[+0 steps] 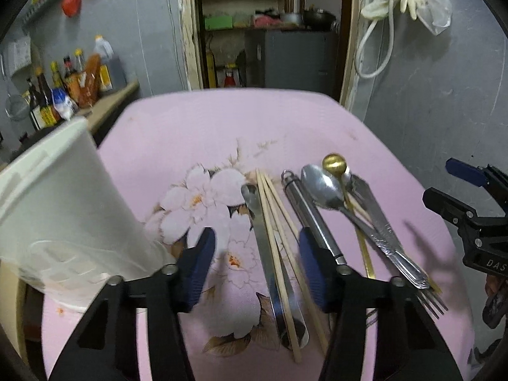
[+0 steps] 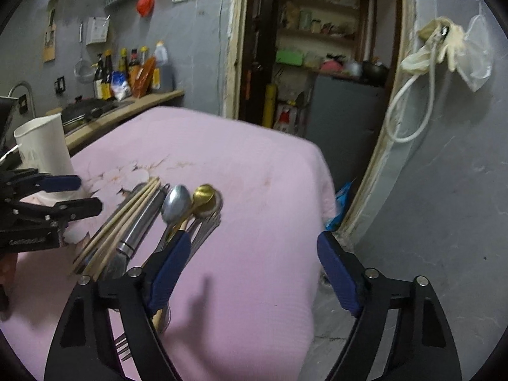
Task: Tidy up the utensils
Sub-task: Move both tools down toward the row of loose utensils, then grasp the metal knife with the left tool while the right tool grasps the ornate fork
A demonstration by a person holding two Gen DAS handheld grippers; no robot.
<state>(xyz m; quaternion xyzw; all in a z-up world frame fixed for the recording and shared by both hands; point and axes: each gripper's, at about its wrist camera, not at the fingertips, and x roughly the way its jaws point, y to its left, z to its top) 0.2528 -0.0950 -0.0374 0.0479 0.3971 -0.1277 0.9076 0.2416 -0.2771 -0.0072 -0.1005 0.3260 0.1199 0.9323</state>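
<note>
My left gripper [image 1: 257,266], jaws wide and empty, straddles the chopsticks [image 1: 279,231], which run lengthwise straight ahead; right gripper [image 2: 254,273] gapes empty off to the side.

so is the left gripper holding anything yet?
No. In the left wrist view the left gripper is open over the chopsticks, its blue pads wide apart and gripping nothing.

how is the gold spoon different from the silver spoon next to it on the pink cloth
The gold spoon has a small round bowl; the silver spoon has a larger oval bowl. The gold spoon's handle is thin and brass-coloured; the silver spoon's is wider and grey steel. The silver spoon's handle crosses over the gold spoon's. Both lie flat in the utensil pile, bowls pointing away from the grippers, neither held.
</note>
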